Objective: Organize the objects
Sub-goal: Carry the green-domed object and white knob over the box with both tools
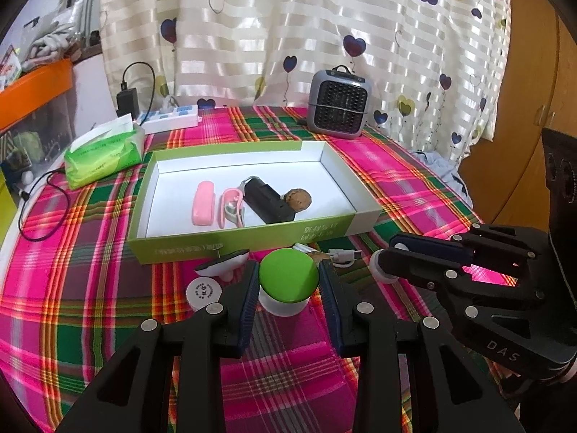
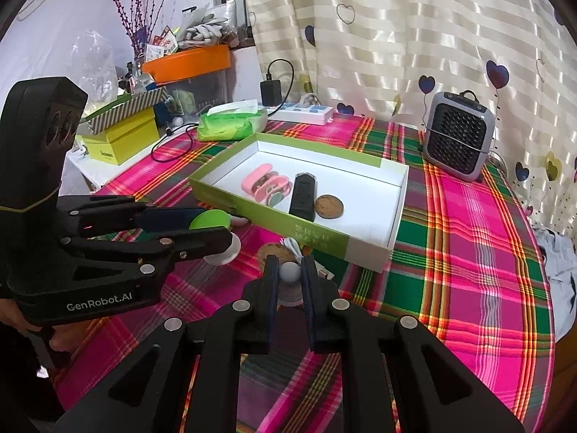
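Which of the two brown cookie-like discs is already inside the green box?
The brown disc lying flat beside the black device in the green box. The other brown disc lies outside on the tablecloth, before the box's front wall.

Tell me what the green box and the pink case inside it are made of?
The shallow green-and-white box looks like cardboard: thin straight walls, matte white inside, printing on the green outer side. The oblong pink case looks like smooth plastic, going by its rounded edges and soft shine, though it could be rubbery silicone; the pictures don't settle that.
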